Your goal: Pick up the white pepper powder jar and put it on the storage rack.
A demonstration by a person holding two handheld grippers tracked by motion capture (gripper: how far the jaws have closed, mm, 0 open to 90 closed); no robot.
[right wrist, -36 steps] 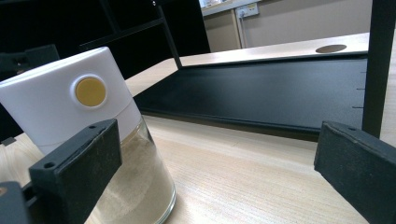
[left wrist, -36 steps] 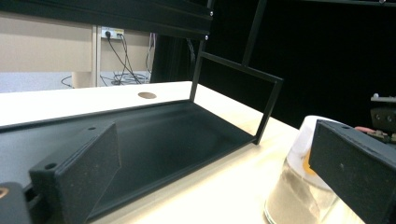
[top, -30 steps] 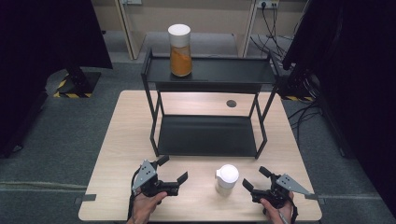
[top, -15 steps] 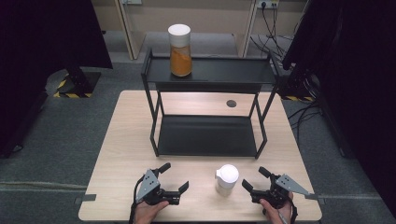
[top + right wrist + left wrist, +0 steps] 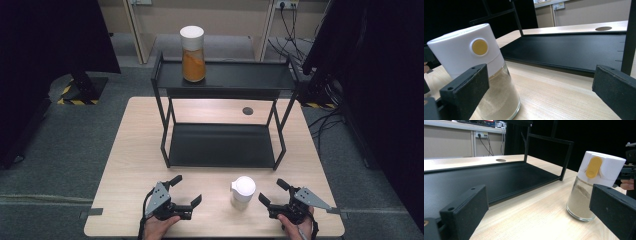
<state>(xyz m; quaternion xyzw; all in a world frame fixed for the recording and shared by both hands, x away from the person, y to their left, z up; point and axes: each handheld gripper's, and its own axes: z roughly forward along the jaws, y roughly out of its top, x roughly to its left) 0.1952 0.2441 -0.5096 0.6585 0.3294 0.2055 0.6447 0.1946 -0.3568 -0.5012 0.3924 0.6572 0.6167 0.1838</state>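
Glass shaker jar (image 5: pixel 243 192) stands upright on the light wood table (image 5: pixel 130 150), near the front edge, between the two hand-held grippers and touching neither. Clear glass body, pale beige powder filling the lower part, tall white plastic cap. Cap carries a yellow flip tab on the side seen in the left gripper view (image 5: pixel 593 166) and a round yellow button on the side seen in the right gripper view (image 5: pixel 479 47). From above, the cap shows as a white disc with a small spout nub on its left.

Left gripper (image 5: pixel 185 190) sits at the front left of the table, held by a hand (image 5: pixel 160 227) from the bottom edge; jaws spread wide, nothing between them. Its own view has the jar off to the right, partly behind the right jaw.

Right gripper (image 5: pixel 274 191) sits front right, held by the other hand (image 5: pixel 295 226); jaws also wide apart and empty. In its own view the jar is close, partly behind the left jaw, not clamped.

Black two-tier metal shelf rack (image 5: pixel 223 145) stands mid-table behind the jar, lower shelf bare. On the top shelf, left end, a taller jar with orange contents (image 5: pixel 193 47) and a white lid, upright. Round grommet hole (image 5: pixel 247 111) in the tabletop behind the rack. Grey carpet floor around.
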